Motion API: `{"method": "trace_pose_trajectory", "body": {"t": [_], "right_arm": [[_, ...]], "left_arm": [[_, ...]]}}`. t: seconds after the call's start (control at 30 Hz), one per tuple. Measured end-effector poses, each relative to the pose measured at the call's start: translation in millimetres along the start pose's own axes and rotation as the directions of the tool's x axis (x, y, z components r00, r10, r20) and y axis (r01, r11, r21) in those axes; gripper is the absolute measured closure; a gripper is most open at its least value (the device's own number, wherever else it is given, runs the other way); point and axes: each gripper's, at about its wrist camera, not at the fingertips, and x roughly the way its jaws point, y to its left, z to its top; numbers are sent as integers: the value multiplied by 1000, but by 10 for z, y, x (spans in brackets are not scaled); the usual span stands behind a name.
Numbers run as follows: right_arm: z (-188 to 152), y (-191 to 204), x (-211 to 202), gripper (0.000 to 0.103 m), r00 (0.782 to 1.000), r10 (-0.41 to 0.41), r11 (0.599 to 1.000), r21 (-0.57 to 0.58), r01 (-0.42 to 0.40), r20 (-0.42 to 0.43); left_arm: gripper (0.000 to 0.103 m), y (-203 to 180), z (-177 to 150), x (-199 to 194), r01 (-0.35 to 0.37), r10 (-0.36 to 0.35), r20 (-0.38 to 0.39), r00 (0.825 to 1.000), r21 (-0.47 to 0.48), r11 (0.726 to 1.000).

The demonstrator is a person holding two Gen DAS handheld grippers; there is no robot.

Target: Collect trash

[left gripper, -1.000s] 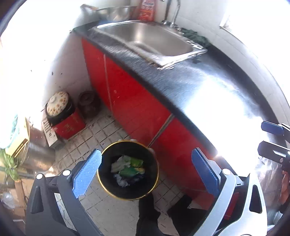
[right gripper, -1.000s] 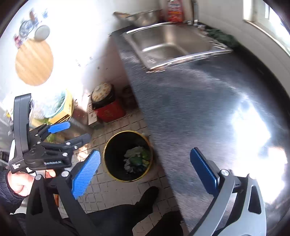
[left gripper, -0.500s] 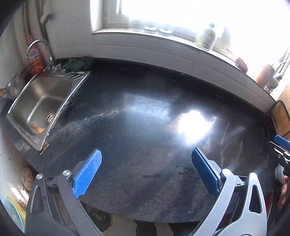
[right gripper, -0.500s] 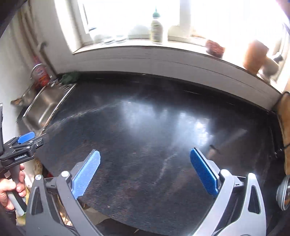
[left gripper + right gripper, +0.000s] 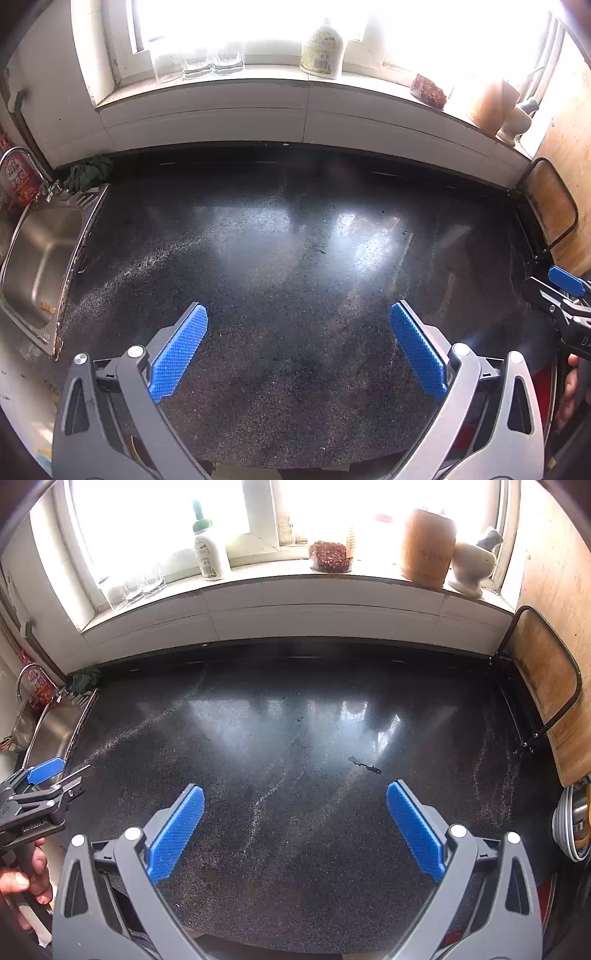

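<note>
Hovering over the black countertop [image 5: 295, 258], the left gripper [image 5: 297, 347] holds its blue pads spread wide with nothing between them. The right gripper [image 5: 295, 825] is likewise spread and empty. A small dark scrap [image 5: 365, 765] lies on the counter just ahead of the right gripper; the sink [image 5: 37, 258] sits far left.

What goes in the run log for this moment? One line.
left claw: open, empty | right claw: open, empty | both over black countertop | small dark scrap ahead of right claw
</note>
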Motion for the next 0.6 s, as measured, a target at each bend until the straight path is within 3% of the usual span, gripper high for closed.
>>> {"method": "trace_pose_trajectory", "body": {"t": [0.6], "right_arm": [[16, -51, 106, 7, 999, 26, 1000, -5, -27, -29]], "left_arm": [[6, -29, -4, 80, -16, 15, -29, 999, -33, 999]]}}
